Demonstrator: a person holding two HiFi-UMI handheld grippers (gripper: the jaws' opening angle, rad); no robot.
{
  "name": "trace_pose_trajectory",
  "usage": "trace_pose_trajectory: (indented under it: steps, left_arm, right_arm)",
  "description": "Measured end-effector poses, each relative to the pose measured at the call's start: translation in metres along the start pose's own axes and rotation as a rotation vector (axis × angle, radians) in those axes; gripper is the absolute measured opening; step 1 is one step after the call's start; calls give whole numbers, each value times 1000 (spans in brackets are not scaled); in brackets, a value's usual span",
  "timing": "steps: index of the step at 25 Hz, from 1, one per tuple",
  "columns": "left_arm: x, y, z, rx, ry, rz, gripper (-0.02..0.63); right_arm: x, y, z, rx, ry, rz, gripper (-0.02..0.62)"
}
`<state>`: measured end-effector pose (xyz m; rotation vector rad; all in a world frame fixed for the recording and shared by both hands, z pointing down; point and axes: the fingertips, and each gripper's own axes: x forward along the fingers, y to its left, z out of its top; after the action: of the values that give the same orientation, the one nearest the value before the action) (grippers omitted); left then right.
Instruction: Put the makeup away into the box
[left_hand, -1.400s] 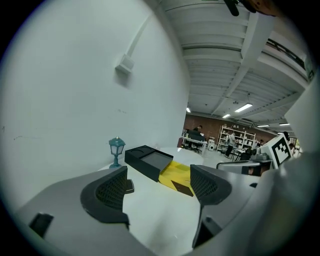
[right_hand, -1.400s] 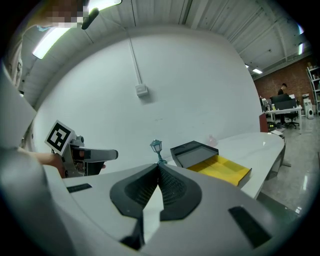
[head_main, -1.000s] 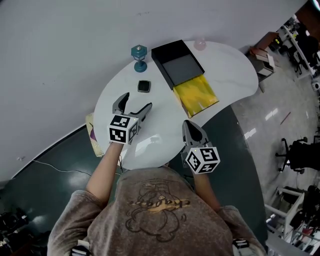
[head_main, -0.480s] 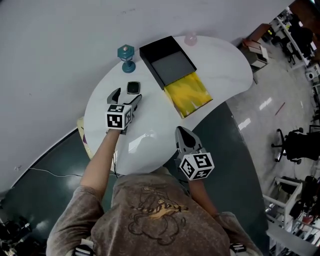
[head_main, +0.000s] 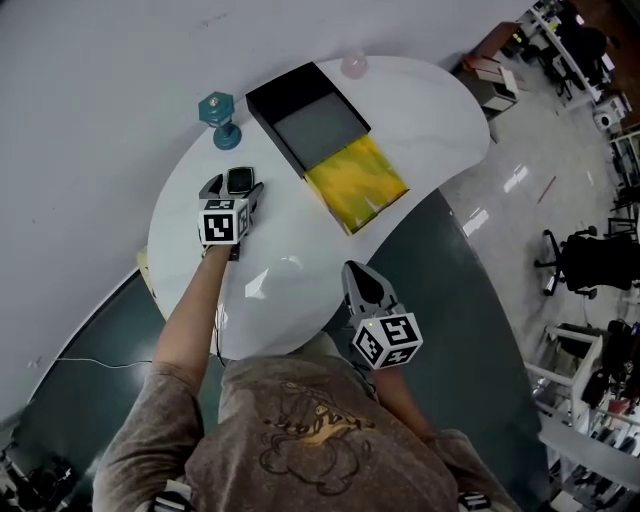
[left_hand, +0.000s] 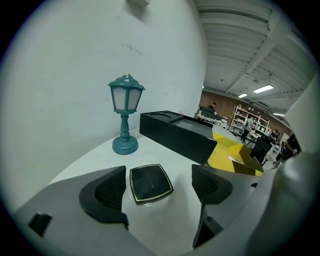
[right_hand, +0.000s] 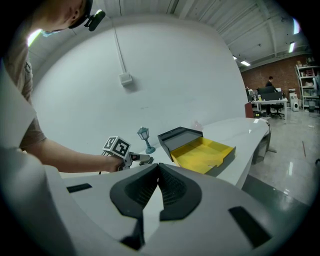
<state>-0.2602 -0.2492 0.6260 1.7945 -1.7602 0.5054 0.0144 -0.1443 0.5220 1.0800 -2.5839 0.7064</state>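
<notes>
A small black square makeup compact (left_hand: 150, 183) (head_main: 239, 180) lies flat on the white table (head_main: 290, 270). My left gripper (left_hand: 162, 187) (head_main: 232, 190) is open, its jaws on either side of the compact with a gap on the right side. The black box (head_main: 305, 115) (left_hand: 177, 135) (right_hand: 181, 137) has its yellow drawer (head_main: 355, 184) (right_hand: 204, 152) pulled out, to the right of the compact. My right gripper (right_hand: 158, 190) (head_main: 358, 283) is shut and empty, held at the table's near edge.
A teal lantern-shaped lamp (head_main: 218, 119) (left_hand: 125, 118) (right_hand: 145, 138) stands at the table's back, just behind the compact. A small pink object (head_main: 354, 66) sits at the far edge behind the box. The wall lies close behind; open floor lies to the right.
My left gripper has moved forward across the table until its open jaws straddle the compact. The right gripper has stayed shut near the table's near edge.
</notes>
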Motion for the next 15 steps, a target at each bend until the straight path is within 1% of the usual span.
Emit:
trace_pose_trajectory:
  steps: [5, 10, 15]
  left_arm:
    - [18, 7, -11, 3, 38, 21, 410]
    - [29, 13, -19, 23, 72, 44, 410]
    - [34, 12, -22, 29, 89, 46, 408]
  right_arm:
    - [-3, -11, -8, 16, 13, -34, 4]
    - [-3, -15, -13, 25, 22, -43, 5]
    - [-4, -20, -16, 32, 29, -54, 5]
